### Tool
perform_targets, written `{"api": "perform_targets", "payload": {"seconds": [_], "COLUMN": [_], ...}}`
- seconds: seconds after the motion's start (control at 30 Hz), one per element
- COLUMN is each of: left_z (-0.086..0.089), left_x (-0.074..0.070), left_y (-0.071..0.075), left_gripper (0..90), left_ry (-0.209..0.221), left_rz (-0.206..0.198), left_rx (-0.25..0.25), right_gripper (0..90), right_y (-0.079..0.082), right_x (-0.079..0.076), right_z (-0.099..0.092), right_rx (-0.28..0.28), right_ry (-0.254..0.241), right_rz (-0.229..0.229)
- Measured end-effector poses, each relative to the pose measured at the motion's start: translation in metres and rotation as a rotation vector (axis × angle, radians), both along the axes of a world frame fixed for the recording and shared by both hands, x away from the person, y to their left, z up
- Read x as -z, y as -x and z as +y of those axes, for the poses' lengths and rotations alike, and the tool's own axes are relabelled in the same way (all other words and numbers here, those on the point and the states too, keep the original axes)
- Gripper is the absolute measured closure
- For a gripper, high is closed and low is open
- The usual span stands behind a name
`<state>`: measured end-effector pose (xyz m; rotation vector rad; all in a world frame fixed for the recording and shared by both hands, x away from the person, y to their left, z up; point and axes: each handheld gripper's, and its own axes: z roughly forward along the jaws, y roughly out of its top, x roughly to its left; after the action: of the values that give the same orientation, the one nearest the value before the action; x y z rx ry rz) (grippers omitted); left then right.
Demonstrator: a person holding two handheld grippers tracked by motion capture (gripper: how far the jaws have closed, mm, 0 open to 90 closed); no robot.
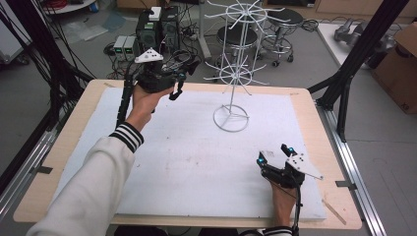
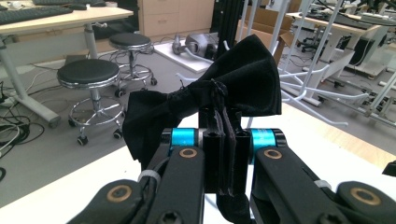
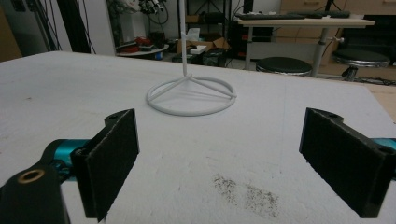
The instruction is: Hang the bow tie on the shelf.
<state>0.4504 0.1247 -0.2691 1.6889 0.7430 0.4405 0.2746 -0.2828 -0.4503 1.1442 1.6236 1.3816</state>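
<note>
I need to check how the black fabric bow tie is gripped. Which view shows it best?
The left gripper view: the black fabric bow tie spreads both wings close up, its knot pinched between the left gripper's shut jaws. The high view gives just a dark shape at that gripper, too small to read. The right gripper view faces the white wire rack's base instead.

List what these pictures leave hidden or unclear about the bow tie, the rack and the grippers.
- Bow tie: its lower part is hidden behind the left gripper in the left gripper view.
- Rack: its arms are cut off by the top edge in the right gripper view.
</note>
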Motion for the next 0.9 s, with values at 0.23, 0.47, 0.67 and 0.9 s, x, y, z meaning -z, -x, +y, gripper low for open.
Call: {"api": "perform_targets", "payload": {"seconds": [0.23, 0.47, 0.67, 0.9], "left_z": [-0.019, -0.031, -0.038, -0.05], "left_x": [-0.003, -0.006, 0.0, -0.009], "left_y": [-0.001, -0.004, -0.007, -0.008], "left_gripper": [87.5, 87.4, 87.5, 87.4], "left_ry": [-0.06, -0.062, -0.058, -0.071], "left_rz": [-0.012, -0.016, -0.009, -0.024], "left_rx": [0.028, 0.043, 0.046, 0.073], "right_gripper": [10.9, 10.9, 11.0, 10.9], "right_y": [0.0, 0.0, 0.0, 0.0], "right_x": [0.0, 0.0, 0.0, 0.0], "right_z": [0.0, 0.0, -0.001, -0.001], "right_rx": [-0.001, -0.001, -0.002, -0.001], "right_ry": [0.001, 0.002, -0.001, -0.005], "right_rz": [0.0, -0.001, 0.0, 0.001]}}
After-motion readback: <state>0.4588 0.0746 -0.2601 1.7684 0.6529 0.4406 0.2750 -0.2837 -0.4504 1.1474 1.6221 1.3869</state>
